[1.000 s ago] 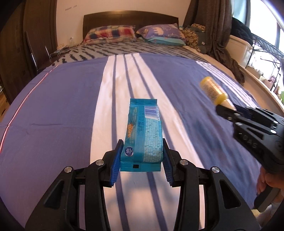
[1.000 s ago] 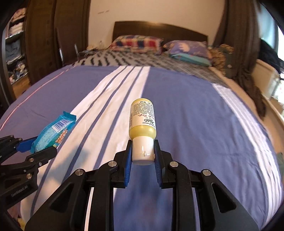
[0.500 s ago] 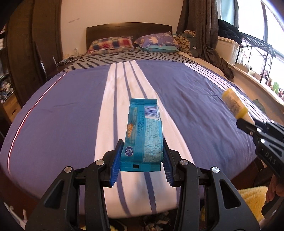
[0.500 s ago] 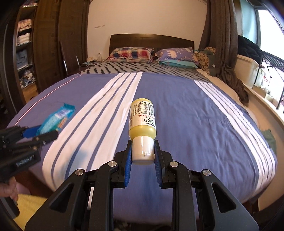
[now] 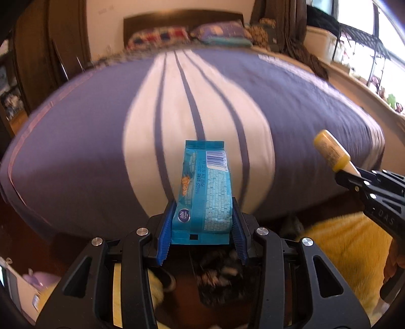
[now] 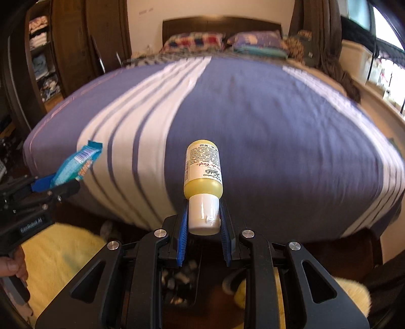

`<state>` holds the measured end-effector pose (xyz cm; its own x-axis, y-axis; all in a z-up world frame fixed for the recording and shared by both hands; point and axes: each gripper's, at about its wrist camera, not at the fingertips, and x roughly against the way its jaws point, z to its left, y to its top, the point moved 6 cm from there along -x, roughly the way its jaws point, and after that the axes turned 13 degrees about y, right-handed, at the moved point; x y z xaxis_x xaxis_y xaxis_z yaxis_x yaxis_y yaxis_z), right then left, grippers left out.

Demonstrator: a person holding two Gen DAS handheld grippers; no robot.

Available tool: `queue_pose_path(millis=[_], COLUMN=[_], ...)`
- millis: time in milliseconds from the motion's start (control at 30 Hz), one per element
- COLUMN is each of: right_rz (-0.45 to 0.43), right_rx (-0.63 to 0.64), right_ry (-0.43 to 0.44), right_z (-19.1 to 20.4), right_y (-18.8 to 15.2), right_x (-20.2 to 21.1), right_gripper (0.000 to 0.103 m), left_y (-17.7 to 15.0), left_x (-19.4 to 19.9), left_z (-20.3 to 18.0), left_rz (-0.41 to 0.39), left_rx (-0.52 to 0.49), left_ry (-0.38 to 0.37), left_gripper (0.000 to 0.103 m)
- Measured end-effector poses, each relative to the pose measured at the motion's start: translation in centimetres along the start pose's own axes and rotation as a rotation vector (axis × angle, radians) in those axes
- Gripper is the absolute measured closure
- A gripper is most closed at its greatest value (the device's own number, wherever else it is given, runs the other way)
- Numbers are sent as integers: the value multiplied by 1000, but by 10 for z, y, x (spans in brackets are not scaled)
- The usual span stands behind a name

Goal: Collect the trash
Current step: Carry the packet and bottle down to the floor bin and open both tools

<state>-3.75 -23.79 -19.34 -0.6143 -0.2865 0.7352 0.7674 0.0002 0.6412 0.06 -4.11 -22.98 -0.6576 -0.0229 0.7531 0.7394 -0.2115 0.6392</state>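
Our left gripper (image 5: pixel 201 234) clamps a glossy teal snack wrapper (image 5: pixel 203 189), long axis pointing up-frame; our right gripper (image 6: pixel 203 227) pinches a smooth yellow lotion bottle (image 6: pixel 203 174) by its white cap, base pointing up-frame.

My bed (image 6: pixel 265 121) wears a purple cover with white stripes; patterned pillows (image 6: pixel 195 41) lie at its headboard end. Below its foot, a yellow rug (image 6: pixel 58 250) covers the floor.

Beyond the foot edge of the bed (image 5: pixel 291 106), a wrapper (image 5: pixel 205 187) is held at left and a bottle (image 6: pixel 203 174) at right; pillows (image 6: pixel 222 41) are set against the headboard (image 6: pixel 220 22) edge.
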Motion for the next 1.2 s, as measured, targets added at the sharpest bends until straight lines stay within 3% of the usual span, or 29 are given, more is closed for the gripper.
queue_pose_path(millis=[367, 700, 1000, 1033, 1133, 1200], right_rz=[262, 423, 448, 442, 419, 398], right_rx=[-82, -141, -168, -169, -171, -165], right_ry=[122, 141, 152, 152, 144, 128], right_z=[0, -5, -10, -10, -11, -13], right_y=[-83, -119, -119, -117, -110, -104], right_x=[-79, -146, -169, -169, -165, -160], right_gripper=[79, 79, 77, 77, 64, 57], left_y=[-78, -133, -143, -142, -138, -133], left_x=[-71, -140, -155, -155, -152, -147], left_z=[-31, -45, -47, -46, -43, -39], left_rz=[232, 481, 545, 547, 538, 519], left_rx=[-42, -77, -62, -59, -55, -53], left_ry=[-91, -130, -141, -141, -131, -122], left_gripper=[63, 64, 62, 59, 41, 38])
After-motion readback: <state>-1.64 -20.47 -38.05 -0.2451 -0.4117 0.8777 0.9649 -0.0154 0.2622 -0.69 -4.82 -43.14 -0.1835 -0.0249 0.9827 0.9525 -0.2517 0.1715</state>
